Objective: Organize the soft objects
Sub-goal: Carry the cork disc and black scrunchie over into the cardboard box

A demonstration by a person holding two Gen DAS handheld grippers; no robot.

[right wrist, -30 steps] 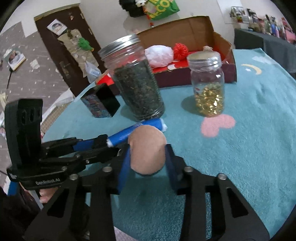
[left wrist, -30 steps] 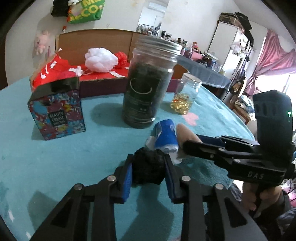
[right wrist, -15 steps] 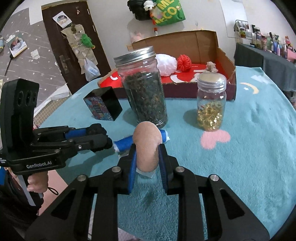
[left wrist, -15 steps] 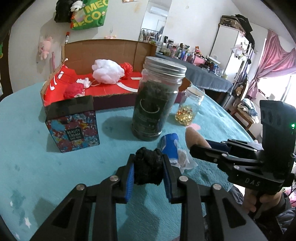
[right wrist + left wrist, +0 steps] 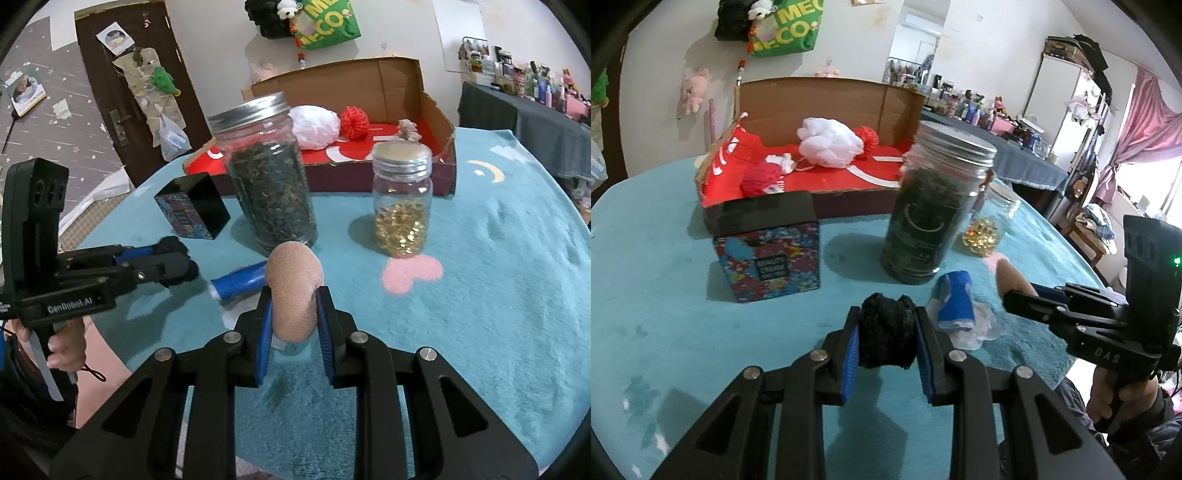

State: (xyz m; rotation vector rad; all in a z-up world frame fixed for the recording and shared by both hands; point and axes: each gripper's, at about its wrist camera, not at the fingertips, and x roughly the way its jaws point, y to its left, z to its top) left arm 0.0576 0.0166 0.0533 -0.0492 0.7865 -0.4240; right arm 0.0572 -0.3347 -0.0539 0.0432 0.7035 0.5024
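My left gripper [image 5: 886, 321] is shut on a black fuzzy ball [image 5: 886, 338], held just above the teal tablecloth. My right gripper [image 5: 294, 295] is shut on a tan egg-shaped soft puff [image 5: 293, 284], squeezed between the blue pads. A blue roll [image 5: 955, 299] in loose clear wrap lies on the cloth between the two grippers. At the back stands an open cardboard box [image 5: 827, 96] with a red floor. Inside it are a white mesh puff [image 5: 829, 142], a red knitted ball [image 5: 868, 136] and a pink-red ball [image 5: 759, 179].
A tall jar of dark leaves [image 5: 934, 206] stands before the box, with a small jar of golden capsules [image 5: 402, 206] to its right. A patterned black-topped carton [image 5: 768, 251] sits to the left. The round table's edge curves close on both sides.
The right jaws have narrowed on the tan puff, pressing it slimmer. The left gripper has risen a little with the black ball, so more of the box floor shows.
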